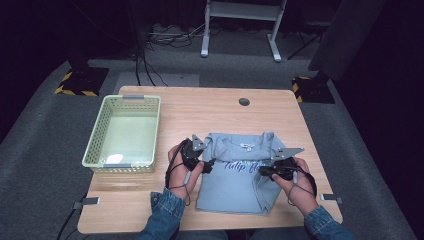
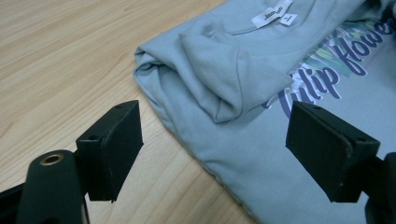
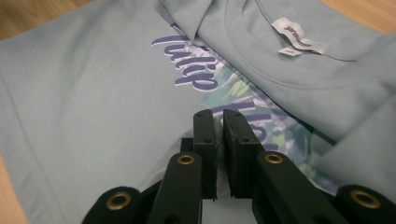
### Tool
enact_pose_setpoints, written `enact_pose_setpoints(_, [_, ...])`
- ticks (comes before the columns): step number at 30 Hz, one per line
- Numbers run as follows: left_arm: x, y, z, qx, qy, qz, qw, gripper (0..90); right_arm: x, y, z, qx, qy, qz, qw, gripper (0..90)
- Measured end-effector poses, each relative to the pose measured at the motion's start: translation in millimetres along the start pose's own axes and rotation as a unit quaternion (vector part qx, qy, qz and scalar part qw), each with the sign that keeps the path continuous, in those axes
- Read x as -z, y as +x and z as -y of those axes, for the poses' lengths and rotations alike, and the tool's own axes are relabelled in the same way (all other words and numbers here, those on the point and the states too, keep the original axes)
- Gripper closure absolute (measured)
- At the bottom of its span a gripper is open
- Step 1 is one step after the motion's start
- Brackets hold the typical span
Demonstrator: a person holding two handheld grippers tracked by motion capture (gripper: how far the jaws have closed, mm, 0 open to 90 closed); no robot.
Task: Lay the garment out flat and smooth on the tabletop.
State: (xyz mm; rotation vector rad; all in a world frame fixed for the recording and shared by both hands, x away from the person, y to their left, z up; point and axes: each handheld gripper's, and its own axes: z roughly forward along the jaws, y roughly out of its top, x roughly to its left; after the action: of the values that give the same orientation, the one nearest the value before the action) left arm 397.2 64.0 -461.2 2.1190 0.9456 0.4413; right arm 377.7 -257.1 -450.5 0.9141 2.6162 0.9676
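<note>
A light blue T-shirt with a purple "Tulip" print lies partly folded at the table's near middle, collar away from the person. My left gripper is at its left edge. In the left gripper view it stands open, its jaws on either side of the folded-in sleeve and touching nothing. My right gripper is over the shirt's right part, where the cloth is folded inward. In the right gripper view its jaws are pressed together low over the print, with a thin fold of the T-shirt apparently pinched between them.
A pale green plastic basket stands on the left of the wooden table. A round cable hole sits near the table's far edge. Bare wood lies left of the shirt.
</note>
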Motion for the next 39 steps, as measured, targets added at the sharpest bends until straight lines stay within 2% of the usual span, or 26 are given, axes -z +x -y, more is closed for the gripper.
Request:
enact_pose_setpoints(13, [-12.3,-11.4,-13.3,-0.019,-0.001,0.017,0.9997,18.3,54.3,3.0,34.0,-0.025,-0.019,0.032,0.9990,84.3])
enact_pose_setpoints(22, [-26.9,-24.7,-23.2,-0.038,0.005,0.035,0.9987,18.3,90.7,0.0,68.0,-0.060,-0.019,0.067,0.9957,84.1])
enact_pose_setpoints(26, [-29.9,-27.9,-26.4,-0.043,0.005,0.039,0.9983,18.3,103.7,-0.7,78.4,-0.072,-0.013,0.074,0.9946,82.8])
enact_pose_setpoints(27, [-30.2,-28.3,-27.0,-0.044,0.005,0.040,0.9982,18.3,106.9,-0.8,81.4,-0.074,-0.009,0.077,0.9942,81.4])
enact_pose_setpoints(30, [-30.5,-27.4,-28.1,-0.046,0.004,0.040,0.9981,18.3,114.8,-1.2,89.5,-0.084,0.023,0.076,0.9933,67.6])
enact_pose_setpoints(32, [-30.4,-25.8,-27.1,-0.043,0.006,0.037,0.9984,18.3,122.2,0.0,90.7,-0.089,0.004,0.097,0.9913,53.7])
enact_pose_setpoints(33, [-30.4,-25.8,-27.1,-0.043,0.006,0.037,0.9984,18.3,122.2,0.0,90.7,-0.089,0.004,0.097,0.9913,53.7])
enact_pose_setpoints(34, [-30.5,-25.3,-26.2,-0.040,0.008,0.036,0.9985,18.3,125.3,-1.4,89.3,-0.090,-0.009,0.109,0.9899,49.7])
enact_pose_setpoints(37, [-31.5,-25.4,-23.7,-0.039,0.014,0.038,0.9984,18.6,125.6,-11.8,80.1,-0.102,-0.041,0.121,0.9866,44.1])
enact_pose_setpoints(39, [-31.4,-25.5,-23.3,-0.037,0.014,0.035,0.9986,18.7,124.4,-14.5,77.4,-0.099,-0.044,0.122,0.9867,43.9])
